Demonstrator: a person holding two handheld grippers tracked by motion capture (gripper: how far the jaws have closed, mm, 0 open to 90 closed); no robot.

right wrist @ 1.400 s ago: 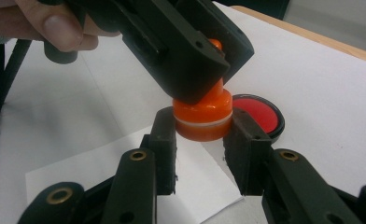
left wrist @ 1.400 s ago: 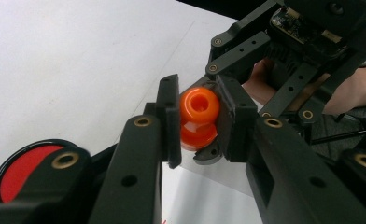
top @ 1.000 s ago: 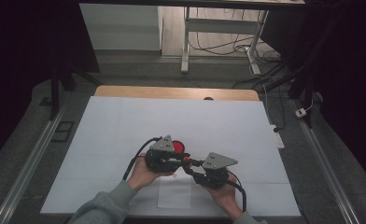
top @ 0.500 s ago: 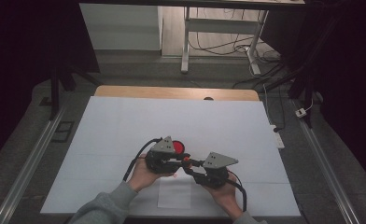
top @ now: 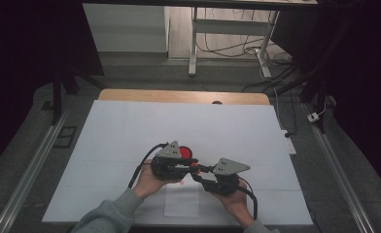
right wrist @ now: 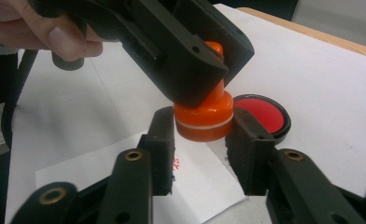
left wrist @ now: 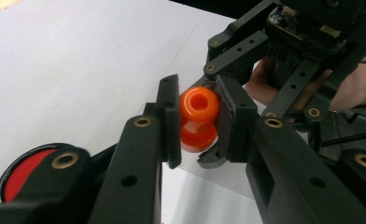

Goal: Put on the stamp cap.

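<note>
A white sheet-covered table (top: pixel 130 126) is set in a dark room, with a wooden edge along its far side and cables on the floor beyond. In the high view, both grippers meet at lower centre of the frame, above a small slip of paper (top: pixel 181 201).

An orange stamp (left wrist: pixel 199 119) is held by its knob in the left gripper (left wrist: pixel 197 122), whose jaws are clamped narrowly on it. The right gripper (right wrist: pixel 202 140) stands with its jaws on either side of the stamp's wide base; these jaws have just been opening, and a slight gap appears at the pads, so the base is judged released.

The step in hand is judged to be a handover or re-grip of the stamp after an impression. The next move calls for the right gripper to be drawn clear without knocking the base.

A red mark (right wrist: pixel 176 163) printed on the paper is shown in the right gripper view, beside the round red ink pad (right wrist: pixel 263 114). The hollow top of the knob is shown in the left gripper view.
</note>
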